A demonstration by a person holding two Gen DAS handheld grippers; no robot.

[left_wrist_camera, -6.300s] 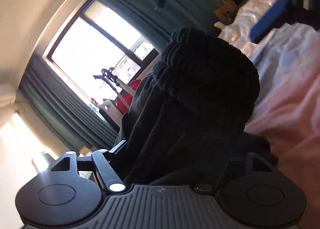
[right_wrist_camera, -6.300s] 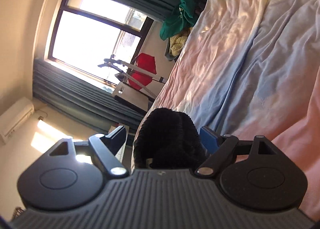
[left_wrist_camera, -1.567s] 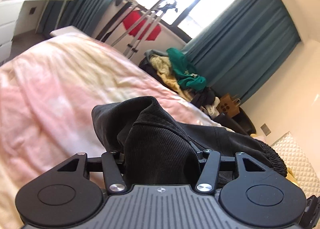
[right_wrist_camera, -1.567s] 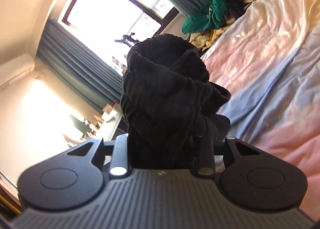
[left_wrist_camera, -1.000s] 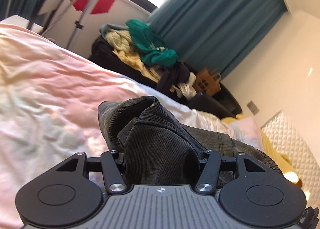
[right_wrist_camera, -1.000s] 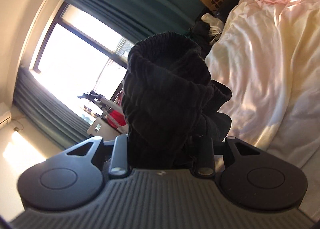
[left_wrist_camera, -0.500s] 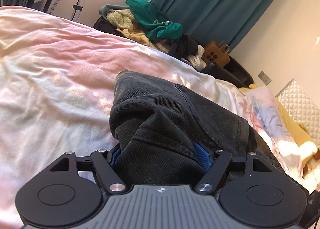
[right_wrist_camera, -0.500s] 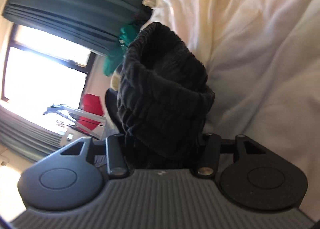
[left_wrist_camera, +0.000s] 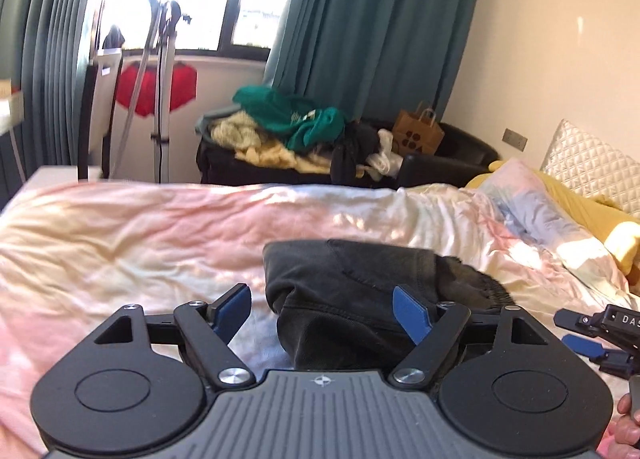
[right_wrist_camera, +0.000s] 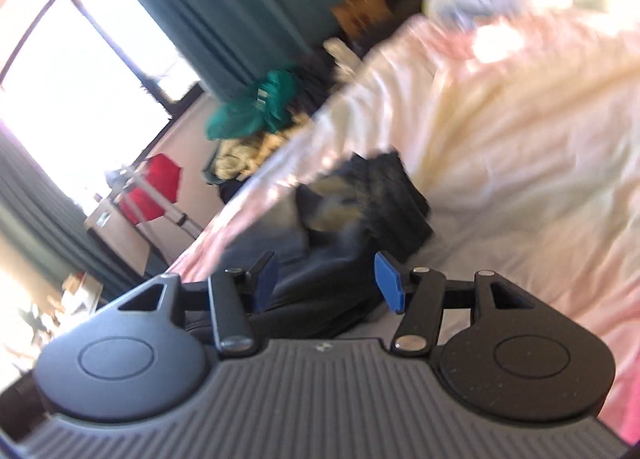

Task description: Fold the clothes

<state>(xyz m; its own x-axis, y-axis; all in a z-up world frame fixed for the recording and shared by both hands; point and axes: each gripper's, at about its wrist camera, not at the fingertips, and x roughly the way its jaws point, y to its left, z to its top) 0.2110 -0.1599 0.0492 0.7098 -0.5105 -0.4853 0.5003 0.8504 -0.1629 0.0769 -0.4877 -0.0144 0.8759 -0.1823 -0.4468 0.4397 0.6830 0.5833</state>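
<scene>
Both grippers have let go since half a second ago — the dark garment (left_wrist_camera: 360, 283) that was pinched in each now lies folded on the bed (left_wrist_camera: 132, 227). The left gripper (left_wrist_camera: 322, 309) has its blue pads (left_wrist_camera: 234, 305) spread wide, the bundle lying between and just beyond them, its near edge reaching back toward the gripper body at 6 o'clock; no pad presses the cloth. In the right wrist view the right gripper (right_wrist_camera: 326, 279) is likewise spread, fingers apart, and the garment (right_wrist_camera: 376, 199) sits ahead at about 12 o'clock, blurred by motion, so its folds are hard to read. From the left view the right gripper (left_wrist_camera: 592, 331) pokes in at 3 o'clock, just beside the garment's elastic end. The bedding is rumpled, pink and cream, with a pale blue patch toward 2 o'clock near a pillow (left_wrist_camera: 588, 167). Behind the bed, at 12 o'clock, a heap of clothes (left_wrist_camera: 292, 131) — green on top — lies beside a paper bag (left_wrist_camera: 418, 135), under teal curtains (left_wrist_camera: 372, 31).
</scene>
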